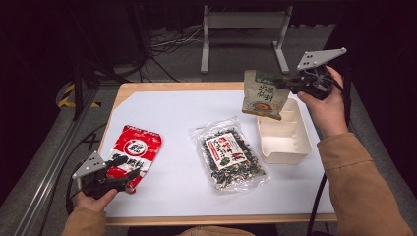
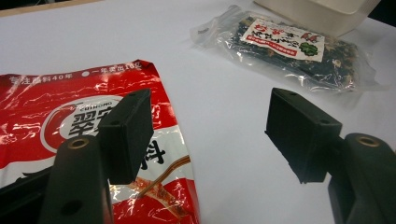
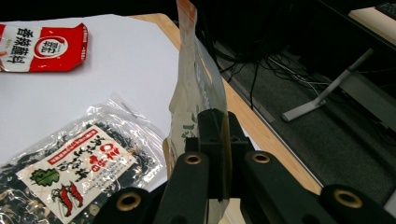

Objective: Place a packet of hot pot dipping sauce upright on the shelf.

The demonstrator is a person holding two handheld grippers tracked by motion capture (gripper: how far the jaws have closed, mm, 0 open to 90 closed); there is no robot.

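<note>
High view: my right gripper (image 1: pixel 290 83) was clamped on the top edge of a beige seasoning pouch (image 1: pixel 261 95), which hung in the air over the far end of the cream tray (image 1: pixel 285 147). Pouch's long axis ran roughly vertical, bottom tilted toward the tray. Judgement: lower it w/ the bottom leading, centre it over the tray, release only once it rests inside. My left gripper (image 1: pixel 115 179) sat w/ jaws apart, gripping nothing, by the red packet (image 1: pixel 133 152).

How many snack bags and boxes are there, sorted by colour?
Red bag: 1
Clear bag with dark bits: 1
Beige-green bag, held up by the right gripper: 1
Cream box: 1
Total: 4
</note>
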